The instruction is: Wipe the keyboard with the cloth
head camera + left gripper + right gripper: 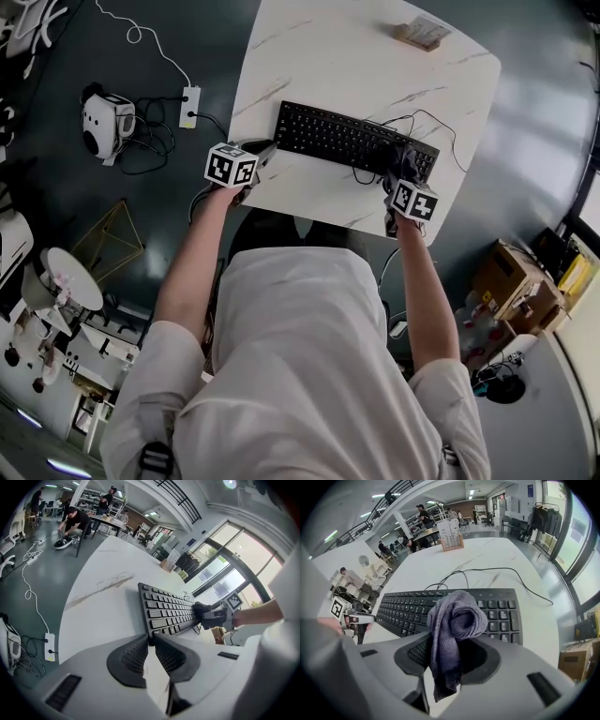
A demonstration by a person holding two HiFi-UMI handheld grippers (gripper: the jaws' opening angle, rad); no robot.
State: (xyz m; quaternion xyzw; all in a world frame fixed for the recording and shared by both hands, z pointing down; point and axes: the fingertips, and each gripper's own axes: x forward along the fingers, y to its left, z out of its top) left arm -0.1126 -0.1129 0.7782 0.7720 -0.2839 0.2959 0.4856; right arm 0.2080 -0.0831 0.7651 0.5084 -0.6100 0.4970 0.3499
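Observation:
A black keyboard [337, 136] lies across the white marble table [328, 56]. My left gripper [265, 150] is at the keyboard's left end, and in the left gripper view its jaws [151, 639] are pinched on the near corner of the keyboard [168, 611]. My right gripper [398, 173] is over the keyboard's right part, shut on a bunched dark grey cloth [398, 159]. In the right gripper view the cloth [454, 620] bulges out between the jaws [451, 637], just above the keys [408, 609]. I cannot tell whether the cloth touches the keys.
The keyboard's thin cable [441, 127] loops over the table behind its right end. A small wooden card holder [417, 33] stands at the far edge. On the floor lie a power strip [189, 105] to the left and a cardboard box [511, 281] to the right.

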